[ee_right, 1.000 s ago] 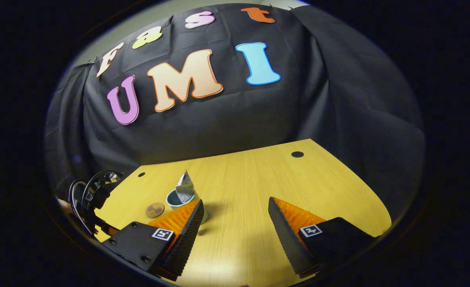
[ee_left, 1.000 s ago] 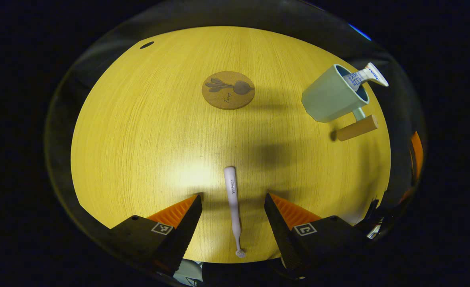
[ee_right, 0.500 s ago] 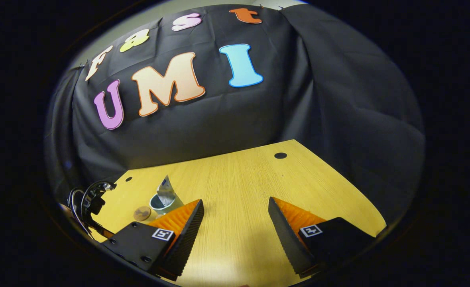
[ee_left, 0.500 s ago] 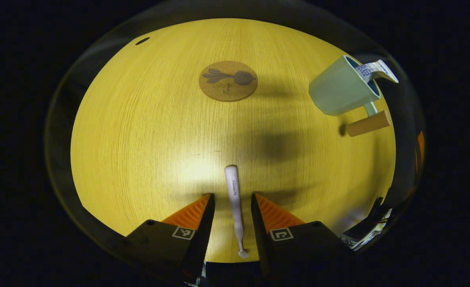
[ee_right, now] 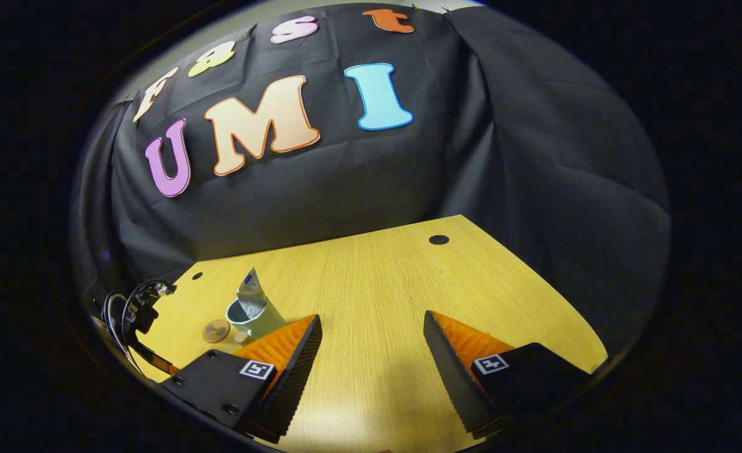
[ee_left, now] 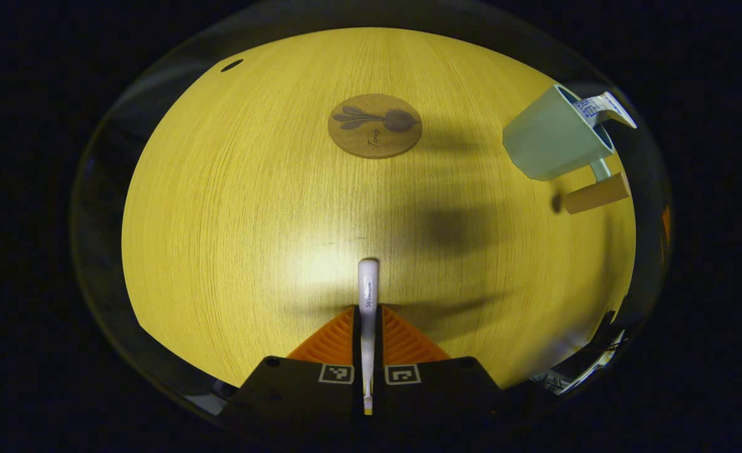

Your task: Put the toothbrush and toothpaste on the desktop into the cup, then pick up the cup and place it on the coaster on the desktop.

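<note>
A slim white toothbrush (ee_left: 368, 296) with small printed lettering on its handle is clamped between both fingers of the left gripper (ee_left: 368, 327), low over the wooden desktop (ee_left: 232, 207). The toothpaste (ee_left: 600, 107) is seen standing in the pale green cup (ee_left: 550, 141), well apart from the round cork coaster (ee_left: 374, 126). The right gripper (ee_right: 371, 343) is held wide open, with nothing between its fingers.

toothbrush (ee_left: 368, 296) — head end hidden between fingers | cup (ee_right: 252, 316) — base hidden
</note>
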Demonstrator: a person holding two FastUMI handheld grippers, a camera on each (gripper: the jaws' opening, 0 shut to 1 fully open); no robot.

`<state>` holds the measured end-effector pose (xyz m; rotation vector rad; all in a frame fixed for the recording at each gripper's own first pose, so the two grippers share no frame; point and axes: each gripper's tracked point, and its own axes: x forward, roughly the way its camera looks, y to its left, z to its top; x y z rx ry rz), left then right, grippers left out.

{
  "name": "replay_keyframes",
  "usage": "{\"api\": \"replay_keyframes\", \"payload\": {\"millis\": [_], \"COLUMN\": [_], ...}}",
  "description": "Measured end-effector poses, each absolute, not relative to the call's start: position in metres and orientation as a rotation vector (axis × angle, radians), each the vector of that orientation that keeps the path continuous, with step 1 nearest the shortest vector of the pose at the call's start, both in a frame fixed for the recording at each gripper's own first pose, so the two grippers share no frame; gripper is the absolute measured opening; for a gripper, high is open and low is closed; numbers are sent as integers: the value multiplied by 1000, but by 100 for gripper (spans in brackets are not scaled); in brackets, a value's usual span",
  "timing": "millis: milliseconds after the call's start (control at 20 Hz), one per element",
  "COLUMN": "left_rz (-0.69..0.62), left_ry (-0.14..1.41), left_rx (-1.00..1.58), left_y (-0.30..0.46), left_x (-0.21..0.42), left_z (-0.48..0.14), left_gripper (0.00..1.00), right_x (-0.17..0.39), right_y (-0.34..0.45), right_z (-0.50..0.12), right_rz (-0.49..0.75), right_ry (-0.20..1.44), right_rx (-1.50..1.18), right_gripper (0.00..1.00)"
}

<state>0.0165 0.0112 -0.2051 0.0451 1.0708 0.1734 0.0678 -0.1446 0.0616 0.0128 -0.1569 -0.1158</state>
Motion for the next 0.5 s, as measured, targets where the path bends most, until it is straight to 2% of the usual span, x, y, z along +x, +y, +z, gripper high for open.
{"api": "replay_keyframes", "payload": {"millis": [100, 350, 500], "left_rz": [172, 166, 148], "left_ry": [1047, 959, 806], "left_rx": [22, -77, -80], "left_y": [10, 7, 5], "left_x": [18, 22, 41], "left_z": [-204, -192, -157], "left_gripper": [0, 0, 0], "right_x": [69, 69, 71], "right_y": [-145, -144, -142], "right_z": [60, 54, 50], "right_rz": [-116, -118, -122], "right_ry": [-154, -138, -128], "right_rx": [7, -7, -13], "right_gripper": [98, 99, 99]}}
